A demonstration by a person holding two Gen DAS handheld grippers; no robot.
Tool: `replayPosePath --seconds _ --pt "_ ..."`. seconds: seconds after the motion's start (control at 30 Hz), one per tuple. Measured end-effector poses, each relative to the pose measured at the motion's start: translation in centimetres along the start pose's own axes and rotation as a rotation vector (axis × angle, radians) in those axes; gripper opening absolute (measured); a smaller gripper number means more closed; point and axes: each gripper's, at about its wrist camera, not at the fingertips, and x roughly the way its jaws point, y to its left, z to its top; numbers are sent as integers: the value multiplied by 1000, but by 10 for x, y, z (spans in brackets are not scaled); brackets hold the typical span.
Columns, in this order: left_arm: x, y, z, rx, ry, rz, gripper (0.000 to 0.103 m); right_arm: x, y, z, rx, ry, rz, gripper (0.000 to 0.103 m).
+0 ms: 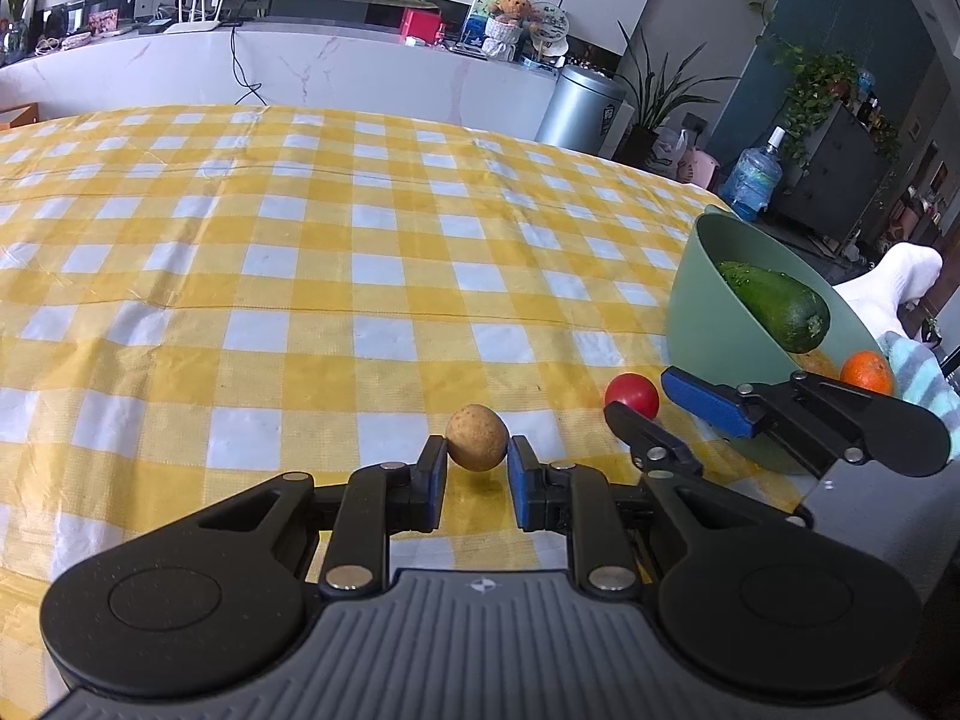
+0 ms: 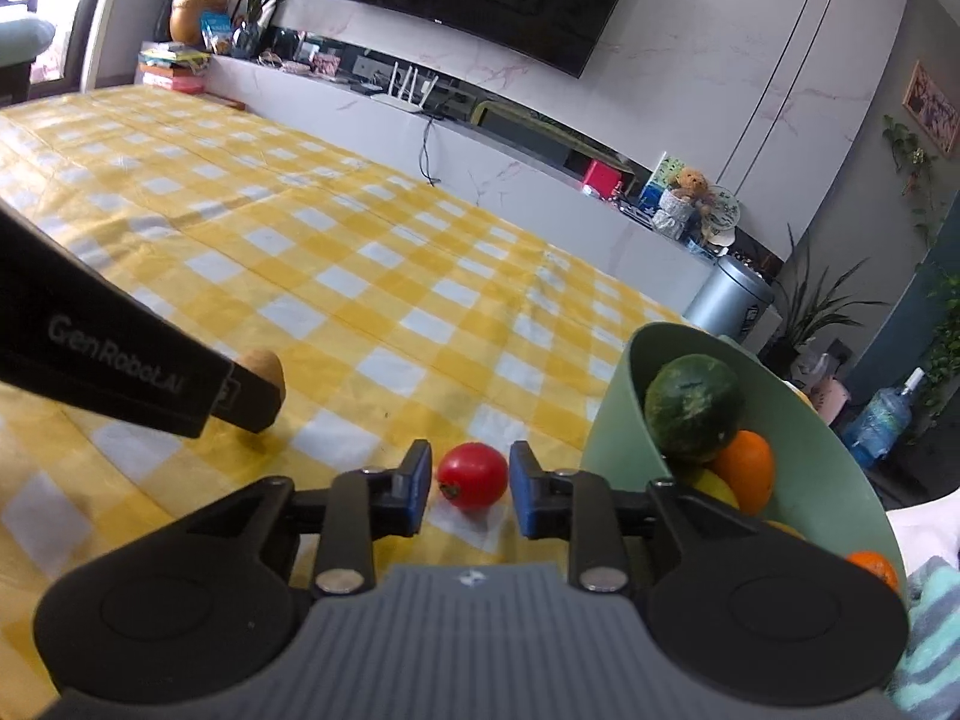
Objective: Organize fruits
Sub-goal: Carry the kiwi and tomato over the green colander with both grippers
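Observation:
A brown potato (image 1: 477,437) sits on the yellow checked tablecloth between the open fingers of my left gripper (image 1: 477,462); the pads stand just beside it, and I cannot tell if they touch. It also shows in the right wrist view (image 2: 264,367), partly hidden by the left gripper's finger. A red tomato (image 2: 472,474) lies between the open fingers of my right gripper (image 2: 470,483), apart from both pads. The tomato (image 1: 632,394) and the right gripper (image 1: 666,414) show in the left wrist view. A green bowl (image 2: 618,414) at the right holds a dark green squash (image 2: 693,405), oranges (image 2: 746,468) and a yellow fruit.
The bowl (image 1: 690,300) stands near the table's right edge. An orange (image 2: 873,567) lies outside it by a striped towel (image 2: 930,630). Beyond the far edge are a marble counter, a metal bin (image 1: 579,111) and a water jug.

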Motion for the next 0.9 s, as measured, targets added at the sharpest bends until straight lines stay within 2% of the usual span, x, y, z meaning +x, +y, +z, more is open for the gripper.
replayPosePath --seconds 0.2,0.4,0.63,0.9 --pt "1 0 0 3 1 -7 23 10 7 -3 -13 33 -50 24" --pt "0 -2 0 7 4 -13 23 10 4 -2 -1 34 -38 22" --pt "-9 -7 5 -4 -5 -9 23 -6 -7 6 62 10 17 22" --pt "-39 -22 15 -6 -49 13 23 -39 -27 16 152 -69 127 21"
